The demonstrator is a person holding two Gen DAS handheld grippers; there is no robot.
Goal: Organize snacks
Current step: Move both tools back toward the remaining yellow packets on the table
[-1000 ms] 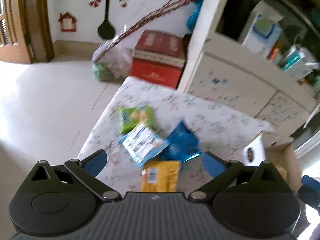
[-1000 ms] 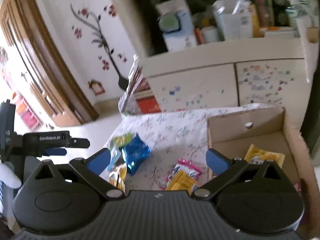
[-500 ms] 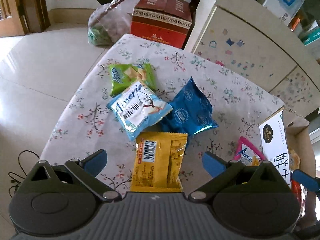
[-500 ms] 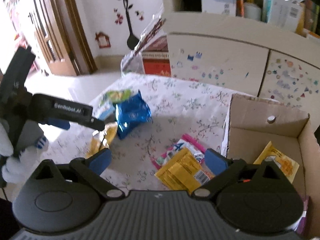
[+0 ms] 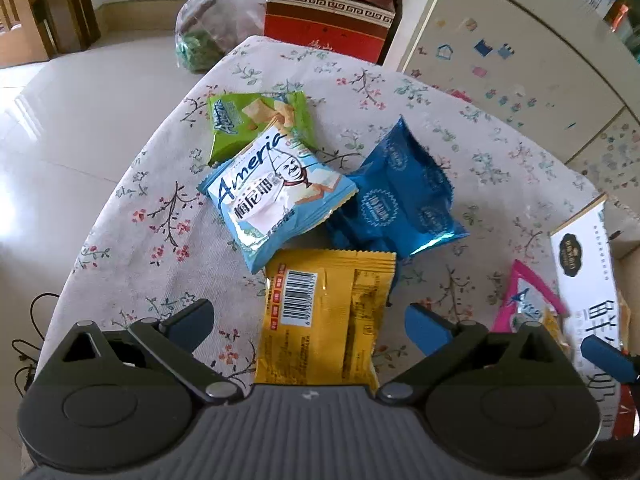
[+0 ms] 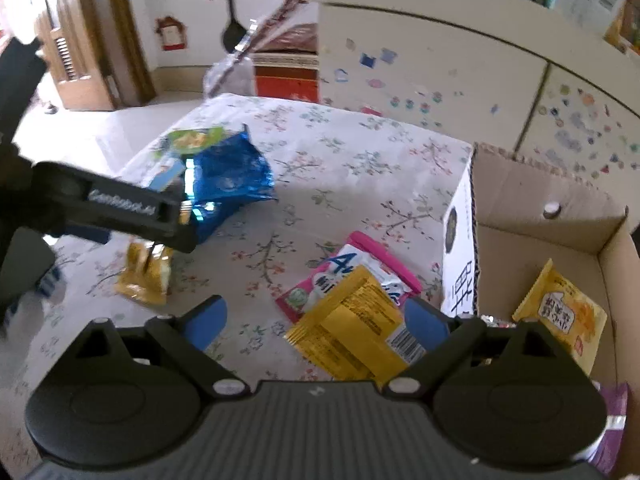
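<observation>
Snack packets lie on the flower-print tablecloth (image 5: 168,216). In the left wrist view my left gripper (image 5: 310,322) is open above a yellow packet (image 5: 324,320), which lies between its fingers without touching the pads. Beyond it are a light blue packet (image 5: 276,192), a green packet (image 5: 256,120) and a dark blue packet (image 5: 400,200). In the right wrist view my right gripper (image 6: 316,320) hovers over another yellow packet (image 6: 356,336) that rests on a pink packet (image 6: 360,264). Its jaws are closing, wide apart, pads off the packet.
An open cardboard box (image 6: 540,248) stands at the table's right end with a yellow packet (image 6: 560,312) inside. A sticker-covered cabinet (image 6: 440,72) is behind the table. A red carton (image 5: 328,12) and a plastic bag (image 5: 208,36) sit on the floor beyond.
Both grippers have come down toward the table and tilted downward, so the packets look larger. The left one now frames the yellow packet; the right one frames the yellow and pink pair.
</observation>
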